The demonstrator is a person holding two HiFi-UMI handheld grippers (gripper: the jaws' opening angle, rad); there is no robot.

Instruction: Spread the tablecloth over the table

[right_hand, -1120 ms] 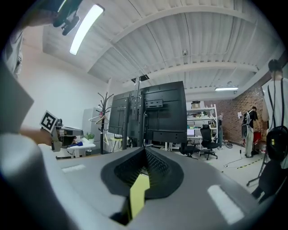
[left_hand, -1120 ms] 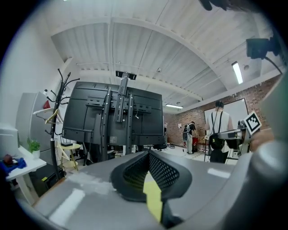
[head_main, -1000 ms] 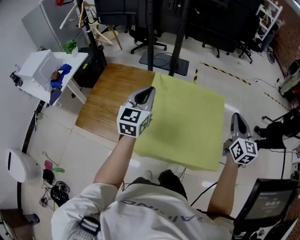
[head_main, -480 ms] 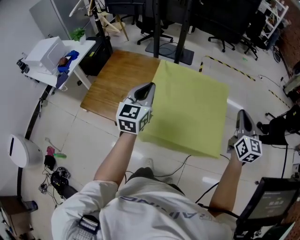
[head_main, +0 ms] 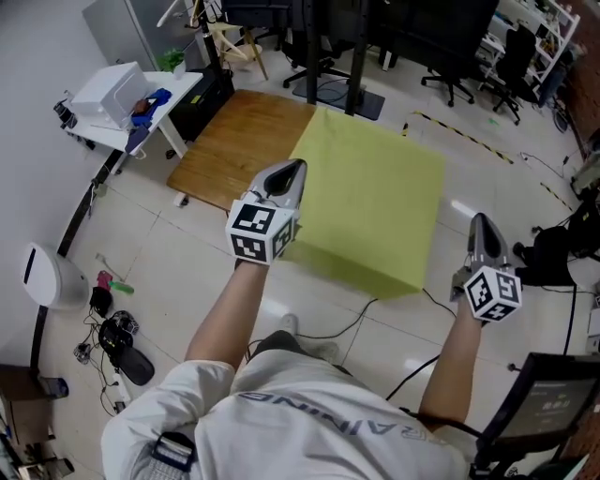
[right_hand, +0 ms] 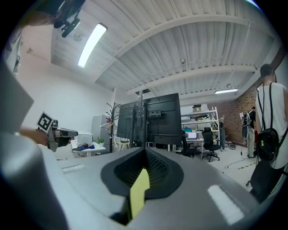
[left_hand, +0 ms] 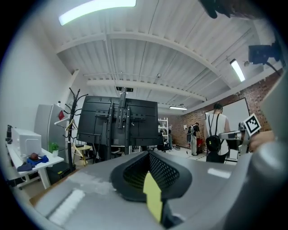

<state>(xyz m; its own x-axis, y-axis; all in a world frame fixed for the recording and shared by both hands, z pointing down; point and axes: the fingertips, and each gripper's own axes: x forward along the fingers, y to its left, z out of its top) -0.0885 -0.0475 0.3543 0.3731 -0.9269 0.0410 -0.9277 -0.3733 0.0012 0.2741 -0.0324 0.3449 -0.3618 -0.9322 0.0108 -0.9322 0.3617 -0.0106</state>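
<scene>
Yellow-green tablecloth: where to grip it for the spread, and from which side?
Pinch the tablecloth at its edge, two points far apart, jaws level from the person's side. It is a thin limp sheet, so a wide hold keeps it flat. The left gripper and right gripper are shut on it like that.

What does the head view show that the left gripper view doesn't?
Only the head view: the whole yellow tablecloth as a big square, and the person's white shirt. Only the left gripper view: ceiling lights and people standing near a brick wall. Both: the white side table, and the left claw shut on a sliver of the tablecloth.
</scene>
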